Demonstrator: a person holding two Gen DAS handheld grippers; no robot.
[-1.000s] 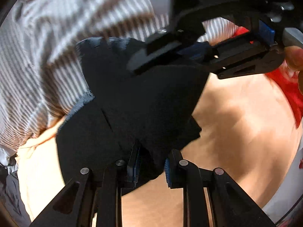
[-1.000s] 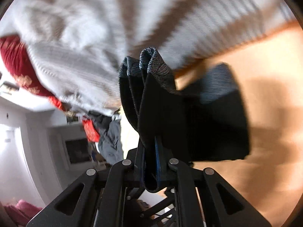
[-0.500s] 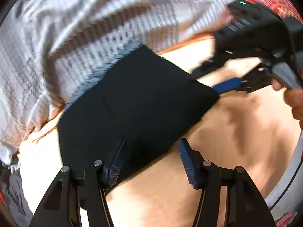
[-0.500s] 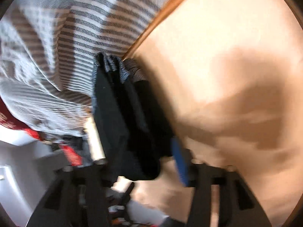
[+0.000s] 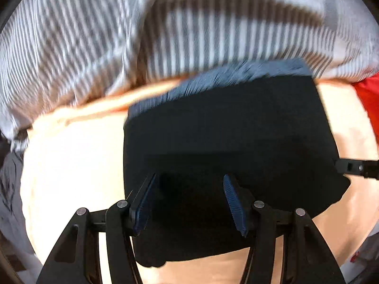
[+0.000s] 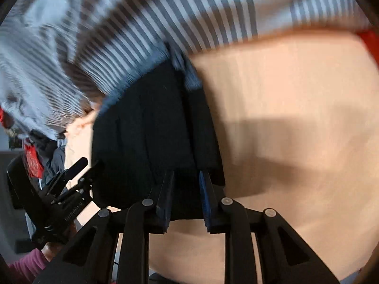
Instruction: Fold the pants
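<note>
The dark folded pants lie flat on the light wooden table, their ribbed blue waistband at the far edge. My left gripper is open, its fingers spread over the near edge of the pants. In the right wrist view the pants lie left of centre. My right gripper is open, its blue pads apart at the near edge of the fabric. The right gripper's tip also shows at the right of the left wrist view.
A grey-and-white striped cloth lies bunched behind the pants along the table's far edge. A red cloth shows at the far right. Grey fabric hangs at the left. Bare table lies right of the pants.
Both grippers let go of the pants and opened. The pants went from hanging bunched in the air to lying flat on the table.
</note>
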